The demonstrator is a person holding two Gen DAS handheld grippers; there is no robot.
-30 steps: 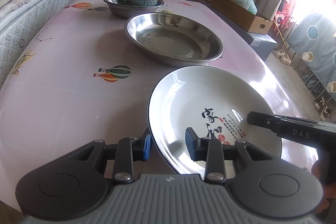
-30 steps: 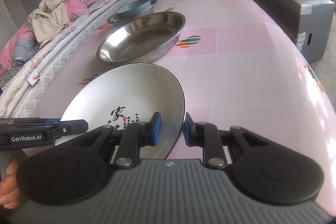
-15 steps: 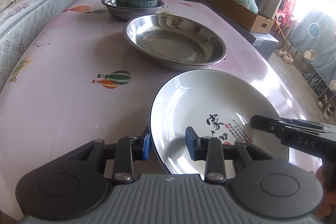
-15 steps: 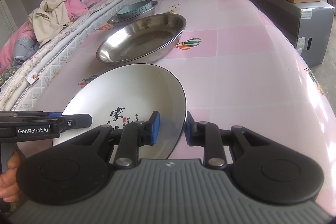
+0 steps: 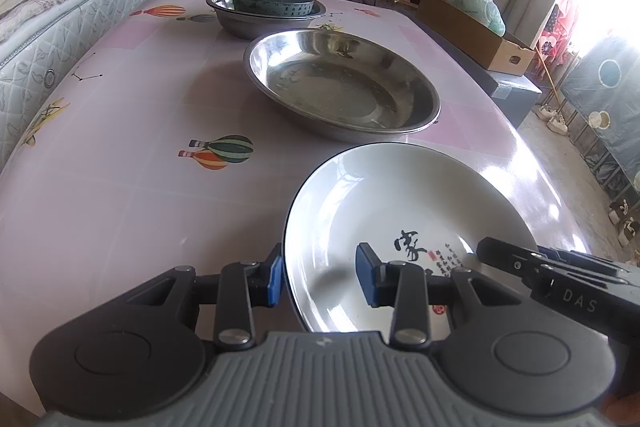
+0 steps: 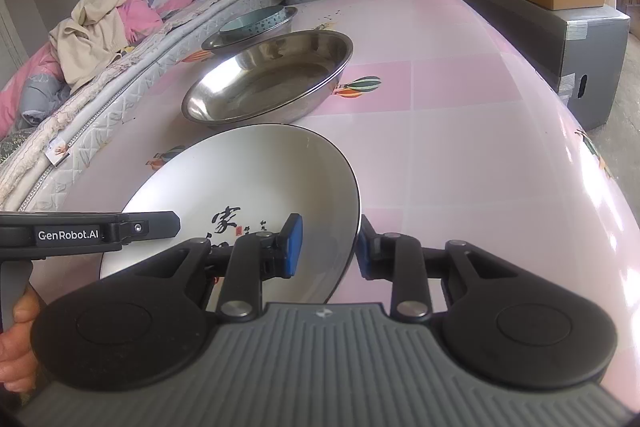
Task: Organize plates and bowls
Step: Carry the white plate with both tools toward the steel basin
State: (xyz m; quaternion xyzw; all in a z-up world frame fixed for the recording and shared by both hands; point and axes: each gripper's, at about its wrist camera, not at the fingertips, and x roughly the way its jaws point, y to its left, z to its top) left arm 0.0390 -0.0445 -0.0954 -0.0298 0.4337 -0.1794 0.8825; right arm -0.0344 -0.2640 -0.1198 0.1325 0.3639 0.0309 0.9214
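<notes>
— Sizing up the table [image 5: 120, 207] first: where's the free room?
— On the near side of the pan [image 5: 340, 87], on both flanks. The bed [image 5: 80, 7] butts the table on one side of the pan and on the other the edge drops to the floor. Keep moves along the centre line.
— Pan itself?
— Big, shallow and steel, so it's stiff and I'd guess light. Glossy cloth under it, so expect sliding.
— Plate [image 5: 400, 211]?
— Just short of the pan, apart from it, and looks set on the table. Glazed ceramic: probably heavy, slick and chippable. Take it by the rim on two opposite sides and lift it level. Don't knock it on the pan lip.
— Bowls?
— Beyond the pan: teal bowl [image 5: 272, 1] nested in a steel bowl [image 5: 240, 23]. Already stacked.
— Grippers?
— Left gripper [image 5: 320, 277] straddles the plate rim on the bed side, jaws opening. The outer pad sits at the rim and the inner one is clear of it, so no clamp.
— Right gripper [image 6: 326, 247]?
— Same on the opposite rim: opening, rim between the pads, not pinched.
</notes>
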